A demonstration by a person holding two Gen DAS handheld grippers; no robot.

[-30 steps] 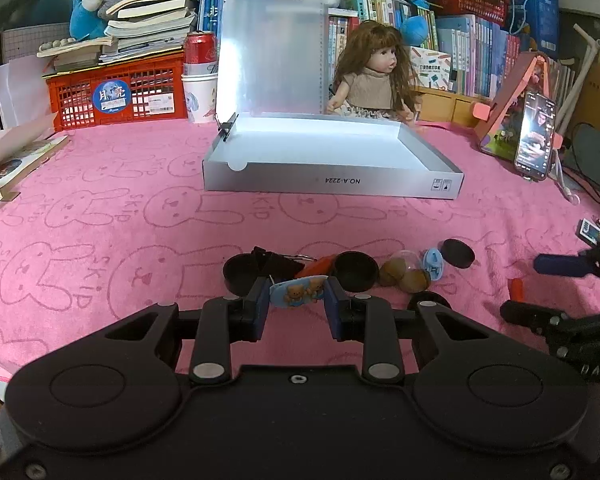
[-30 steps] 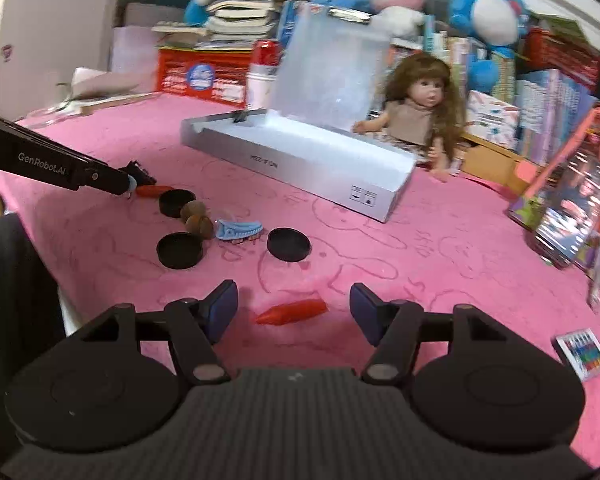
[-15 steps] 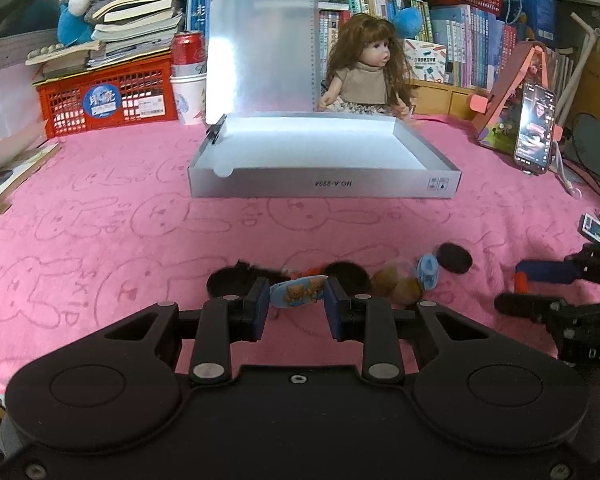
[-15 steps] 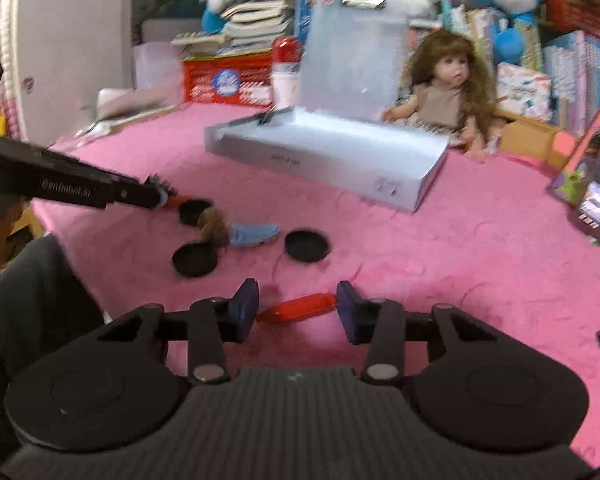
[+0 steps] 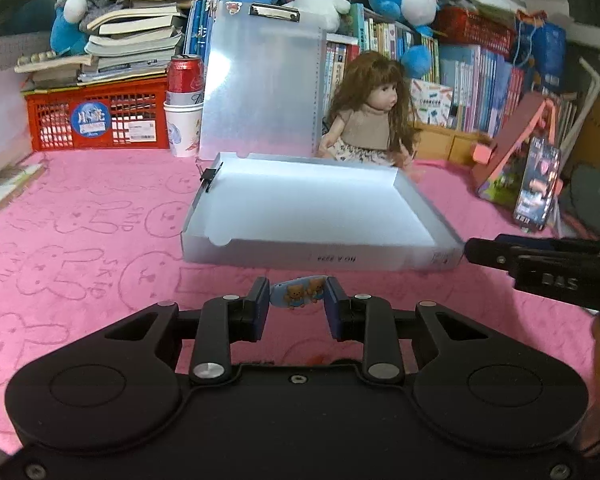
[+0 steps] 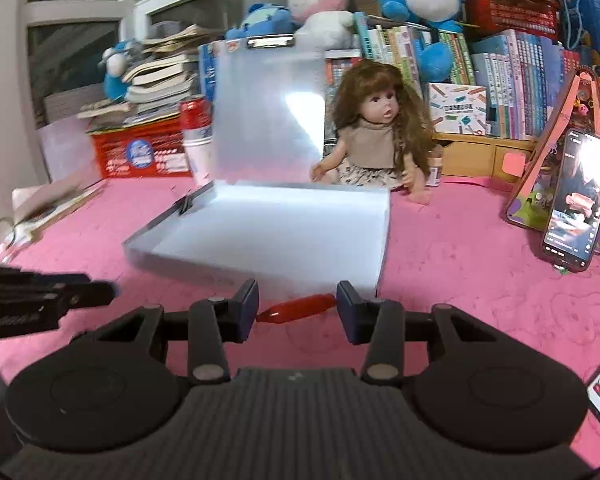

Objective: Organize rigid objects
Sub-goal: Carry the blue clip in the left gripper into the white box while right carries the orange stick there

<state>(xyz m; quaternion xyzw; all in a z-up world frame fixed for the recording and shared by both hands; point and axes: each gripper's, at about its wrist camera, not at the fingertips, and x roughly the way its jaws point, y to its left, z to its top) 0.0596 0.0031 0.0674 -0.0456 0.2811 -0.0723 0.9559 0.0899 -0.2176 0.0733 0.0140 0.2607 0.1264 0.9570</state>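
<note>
1. Up front, the left gripper (image 5: 296, 303) has its jaws drawn narrow and clamped on a small pale-blue hair clip (image 5: 297, 297) printed with two little bears, each end pressed against a blue pad.
2. That clip hangs clear above the pink counter (image 5: 80, 232), just short of the near wall of the open grey file box (image 5: 312, 258).
3. Meanwhile the right gripper (image 6: 297, 307) holds a red carrot-shaped piece (image 6: 296, 309) crosswise, jaws set at a middling width, its tip on the left pad and its thick end on the right.
4. It sits lifted off the counter, close to the box's near right corner.
5. Inside, the box shows only a bare pale floor; its translucent lid (image 5: 260, 92) stands upright behind, with a doll (image 5: 374, 120) seated beside it.
</note>
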